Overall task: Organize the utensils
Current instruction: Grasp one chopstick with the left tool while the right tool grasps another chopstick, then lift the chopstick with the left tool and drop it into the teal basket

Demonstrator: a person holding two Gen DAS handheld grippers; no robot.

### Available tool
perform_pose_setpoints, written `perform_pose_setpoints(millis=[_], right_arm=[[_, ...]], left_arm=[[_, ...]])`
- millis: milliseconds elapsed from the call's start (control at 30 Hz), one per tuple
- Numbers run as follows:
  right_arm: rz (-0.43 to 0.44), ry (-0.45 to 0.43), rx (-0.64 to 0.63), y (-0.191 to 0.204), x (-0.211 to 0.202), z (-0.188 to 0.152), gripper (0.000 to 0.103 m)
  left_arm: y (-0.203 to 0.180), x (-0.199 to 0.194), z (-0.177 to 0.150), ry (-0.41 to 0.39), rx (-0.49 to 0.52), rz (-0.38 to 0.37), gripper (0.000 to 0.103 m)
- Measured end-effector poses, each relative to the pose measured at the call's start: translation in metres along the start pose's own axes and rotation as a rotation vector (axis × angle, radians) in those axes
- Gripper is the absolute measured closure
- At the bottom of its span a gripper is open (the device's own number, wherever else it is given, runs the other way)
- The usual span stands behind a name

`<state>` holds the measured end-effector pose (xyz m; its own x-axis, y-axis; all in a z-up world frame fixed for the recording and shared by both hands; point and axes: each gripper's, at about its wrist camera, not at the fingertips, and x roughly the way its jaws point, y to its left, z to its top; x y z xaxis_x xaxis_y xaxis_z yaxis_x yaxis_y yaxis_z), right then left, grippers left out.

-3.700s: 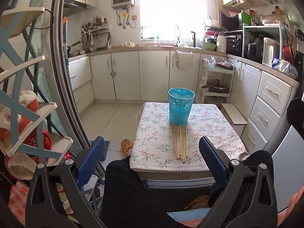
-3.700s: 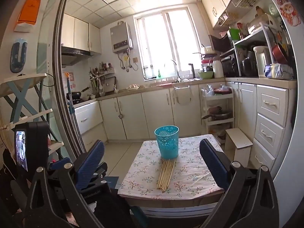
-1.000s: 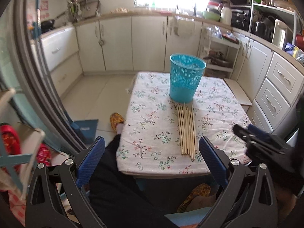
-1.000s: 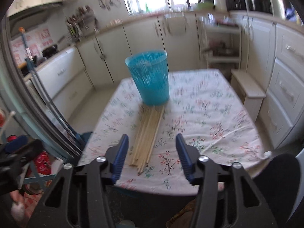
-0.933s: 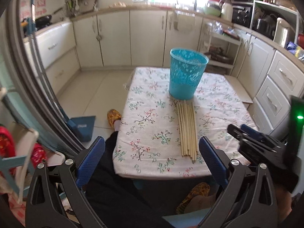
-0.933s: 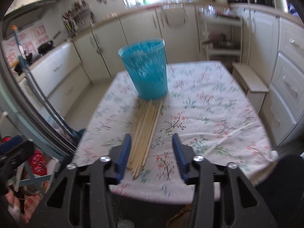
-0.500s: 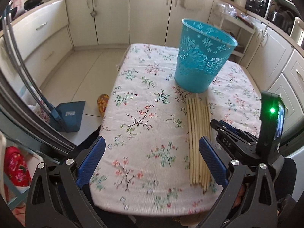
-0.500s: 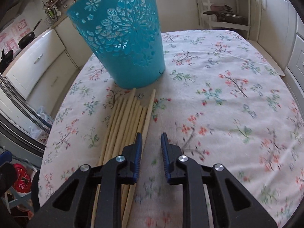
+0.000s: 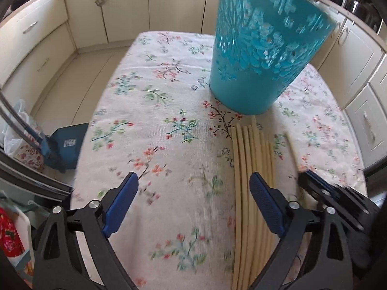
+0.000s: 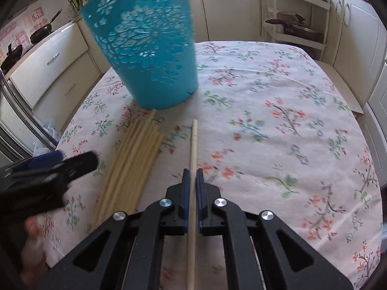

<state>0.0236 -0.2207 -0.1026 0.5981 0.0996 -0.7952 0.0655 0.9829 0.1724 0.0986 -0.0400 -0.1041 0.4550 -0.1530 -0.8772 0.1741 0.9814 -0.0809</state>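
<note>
Left wrist view: left gripper (image 9: 191,203) low over the floral-clothed worktop (image 9: 154,111), jaws wide apart with nothing but cloth between them, having just closed a touch. Right-hand pad just over the near end of the bundle of pale wooden chopsticks (image 9: 251,169), probably lined up to steady or gather the row. Bundle lying flat, far ends close to the foot of the turquoise perforated plastic basket (image 9: 263,48), likely the place the sticks are meant to go. Single pale wooden chopstick (image 9: 291,147) split off to the right of the bundle, its lower end running to the right gripper (image 9: 307,176).

Right wrist view: right gripper (image 10: 191,181) with jaws just brought together, clamped on the single chopstick (image 10: 193,145), which passes between the pads and points toward the basket (image 10: 145,48). Grip taken partway along, far tip free ahead. Rest of the bundle (image 10: 130,166) undisturbed to the left, near the blurred left gripper (image 10: 72,166).
</note>
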Motion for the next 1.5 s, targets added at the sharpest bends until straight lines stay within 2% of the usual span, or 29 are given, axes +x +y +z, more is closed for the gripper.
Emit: perform_pose_setpoints(millis=[67,133,267,467,500,567,633,667,700,767,833,900,1000,1067,1133,1200,1267,1367,1433,1500], right_arm=[[0.022,-0.005,0.024,-0.005,-0.001,-0.003,0.097],[0.034,-0.011,0.037,-0.006,-0.002,-0.005,0.097],[0.035,-0.018,0.032,-0.004,0.000,-0.003,0.097],[0.062,-0.031,0.045,-0.008,0.000,-0.005,0.097],[0.064,-0.032,0.046,-0.006,-0.002,-0.007,0.097],[0.071,-0.037,0.049,-0.006,-0.001,-0.007,0.097],[0.080,-0.041,0.054,-0.007,-0.001,-0.007,0.097],[0.082,-0.041,0.056,-0.008,0.000,-0.006,0.097],[0.083,-0.042,0.058,-0.008,0.000,-0.006,0.097],[0.089,-0.042,0.062,-0.009,0.000,-0.006,0.097],[0.098,-0.042,0.069,-0.010,0.000,-0.005,0.097],[0.109,-0.042,0.078,-0.011,0.000,-0.006,0.097],[0.120,-0.041,0.087,-0.011,0.000,-0.006,0.097],[0.121,-0.042,0.087,-0.011,0.000,-0.006,0.097],[0.123,-0.042,0.089,-0.011,0.000,-0.006,0.097],[0.126,-0.042,0.091,-0.012,0.000,-0.006,0.097],[0.127,-0.044,0.091,-0.012,-0.001,-0.006,0.097],[0.126,-0.044,0.090,-0.012,-0.001,-0.007,0.097],[0.127,-0.044,0.090,-0.012,0.000,-0.007,0.097],[0.132,-0.045,0.092,-0.013,0.000,-0.007,0.097]], left_arm=[[-0.004,0.014,0.003,0.021,0.007,0.018,0.022],[-0.008,0.019,0.006,0.007,0.025,0.050,0.023],[-0.014,0.025,0.012,0.015,0.043,0.060,0.023],[-0.022,0.025,0.013,0.009,0.073,0.085,0.030],[-0.023,0.024,0.013,0.006,0.081,0.081,0.035],[-0.028,0.022,0.014,-0.004,0.111,0.065,0.052],[-0.036,0.019,0.013,-0.006,0.154,0.037,0.090],[-0.041,0.019,0.013,0.001,0.179,0.033,0.097],[-0.047,0.018,0.013,0.013,0.215,0.036,0.099],[-0.049,0.016,0.012,0.064,0.238,-0.016,0.099],[-0.040,0.007,0.015,0.124,0.218,-0.095,0.099],[-0.026,-0.023,0.026,0.124,0.192,-0.152,0.099],[-0.010,-0.090,0.059,0.004,0.160,-0.207,0.099],[-0.006,-0.139,0.087,-0.134,0.146,-0.218,0.099],[-0.008,-0.173,0.108,-0.256,0.130,-0.244,0.099],[-0.016,-0.201,0.127,-0.411,0.110,-0.246,0.099],[-0.024,-0.211,0.145,-0.540,0.066,-0.256,0.099],[-0.038,-0.202,0.169,-0.673,0.015,-0.206,0.098],[-0.048,-0.183,0.182,-0.717,-0.010,-0.153,0.098],[-0.051,-0.157,0.192,-0.708,-0.035,-0.120,0.098]])
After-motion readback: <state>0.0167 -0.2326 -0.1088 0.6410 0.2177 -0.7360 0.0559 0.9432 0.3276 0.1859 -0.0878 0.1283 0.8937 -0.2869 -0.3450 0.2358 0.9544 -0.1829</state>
